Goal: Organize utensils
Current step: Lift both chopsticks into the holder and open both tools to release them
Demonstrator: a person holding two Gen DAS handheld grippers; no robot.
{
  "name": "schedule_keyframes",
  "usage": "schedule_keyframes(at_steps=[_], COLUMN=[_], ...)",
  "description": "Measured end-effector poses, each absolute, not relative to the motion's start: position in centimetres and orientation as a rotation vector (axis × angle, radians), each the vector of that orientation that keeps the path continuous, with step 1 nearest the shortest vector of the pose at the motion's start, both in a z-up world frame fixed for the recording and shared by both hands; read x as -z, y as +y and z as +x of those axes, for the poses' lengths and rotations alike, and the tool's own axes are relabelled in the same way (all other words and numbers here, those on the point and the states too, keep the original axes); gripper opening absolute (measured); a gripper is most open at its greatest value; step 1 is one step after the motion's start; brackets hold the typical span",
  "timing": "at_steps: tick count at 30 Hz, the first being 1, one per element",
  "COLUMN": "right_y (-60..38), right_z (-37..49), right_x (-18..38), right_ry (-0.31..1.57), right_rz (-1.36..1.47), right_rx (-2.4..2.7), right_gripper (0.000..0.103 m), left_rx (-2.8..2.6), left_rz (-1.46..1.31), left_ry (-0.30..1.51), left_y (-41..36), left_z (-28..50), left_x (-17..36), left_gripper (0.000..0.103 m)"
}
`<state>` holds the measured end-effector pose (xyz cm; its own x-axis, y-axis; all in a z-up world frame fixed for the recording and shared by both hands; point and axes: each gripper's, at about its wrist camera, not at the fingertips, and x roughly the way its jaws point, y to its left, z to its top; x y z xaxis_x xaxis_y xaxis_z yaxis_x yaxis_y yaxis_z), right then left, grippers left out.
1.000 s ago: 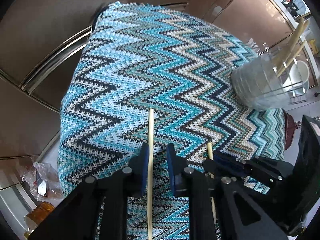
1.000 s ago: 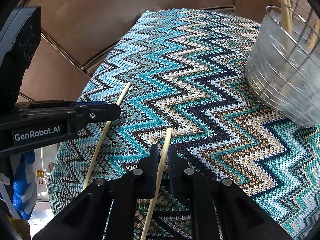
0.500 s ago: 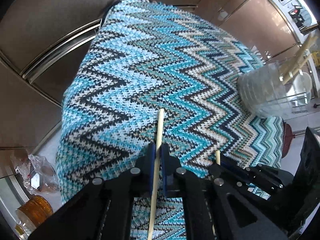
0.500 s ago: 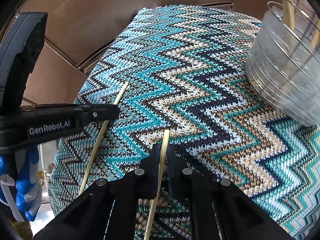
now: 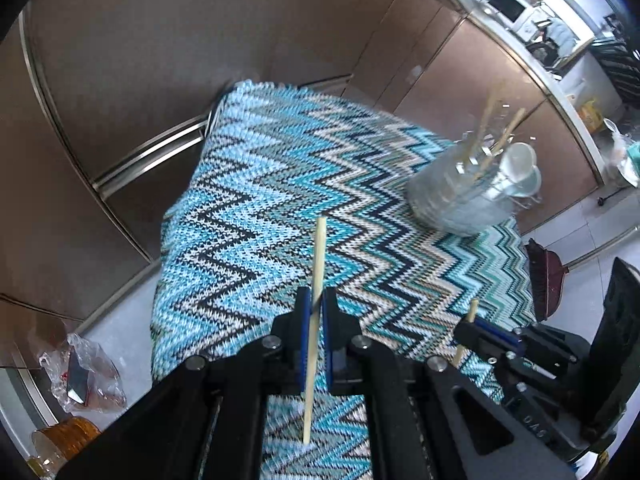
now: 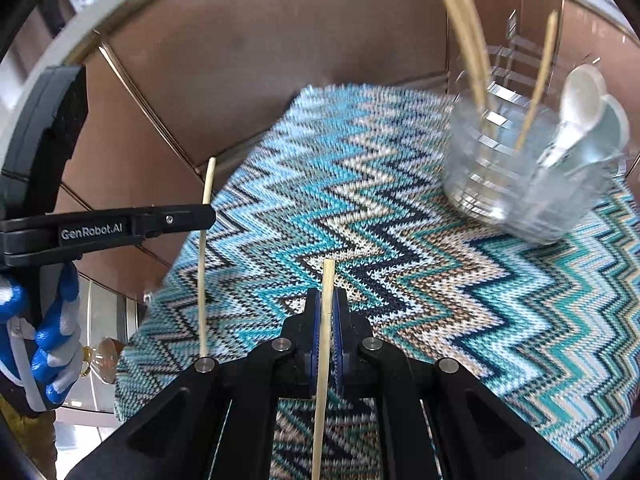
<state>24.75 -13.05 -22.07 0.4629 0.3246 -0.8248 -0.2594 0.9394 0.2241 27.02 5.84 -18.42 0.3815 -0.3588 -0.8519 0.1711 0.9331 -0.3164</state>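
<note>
My left gripper (image 5: 314,312) is shut on a pale wooden chopstick (image 5: 318,256) and holds it above the zigzag-knit cloth (image 5: 260,208). My right gripper (image 6: 327,312) is shut on a second chopstick (image 6: 328,280), also raised. In the right wrist view the left gripper (image 6: 204,216) shows at the left with its chopstick (image 6: 203,272). In the left wrist view the right gripper (image 5: 466,326) shows at the lower right. A clear holder (image 6: 504,168) at the far right of the cloth holds several chopsticks and white spoons (image 6: 580,108); it also shows in the left wrist view (image 5: 460,196).
Brown cabinet panels (image 5: 160,60) stand behind and left of the cloth. A plastic bag (image 5: 84,376) and an amber jar (image 5: 64,440) lie on the floor at lower left. A broom (image 5: 544,280) leans at the right.
Both grippers closed on their chopsticks and lifted them off the cloth. The views pulled back, so the holder now looks farther and smaller.
</note>
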Motion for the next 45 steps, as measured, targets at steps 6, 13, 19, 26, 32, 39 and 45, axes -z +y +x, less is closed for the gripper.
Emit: schedule_keyframes(at_steps=[6, 13, 19, 26, 32, 39, 45], right_y=[-14.4, -15.7, -17.0, -19.1, -21.0, -22.9, -24.3], right_z=[20.3, 15.6, 13.3, 11.5, 11.3, 12.2, 14.3], right_x=[18.7, 15.5, 13.7, 12.7, 11.3, 8.1, 4.7], right_ry=[0.916, 0.810, 0.748, 0.691, 0.651, 0.576, 0.503], right_rz=[0.066, 0.065, 0.080, 0.095, 0.112, 0.108, 0.123], right_rx=[-0.351, -0.335, -0.320, -0.290, -0.268, -0.251, -0.238], right_gripper=[0.006, 0.005, 0.005, 0.005, 0.005, 0.005, 0.005], left_rx=[0.338, 0.331, 0.323, 0.330, 0.374, 0.446, 0.504], left_rz=[-0.152, -0.109, -0.078, -0.069, -0.047, -0.063, -0.091], left_ry=[1.041, 0.961, 0.899, 0.867, 0.843, 0.796, 0.770], left_y=[5.5, 4.8, 3.8, 2.9, 1.3, -0.9, -3.0], left_z=[23.1, 19.4, 17.4, 16.1, 15.7, 16.3, 18.5], left_x=[15.2, 12.1, 10.0, 8.6, 6.9, 3.8, 1.5], left_gripper=[0.005, 0.005, 0.005, 0.005, 0.005, 0.005, 0.005])
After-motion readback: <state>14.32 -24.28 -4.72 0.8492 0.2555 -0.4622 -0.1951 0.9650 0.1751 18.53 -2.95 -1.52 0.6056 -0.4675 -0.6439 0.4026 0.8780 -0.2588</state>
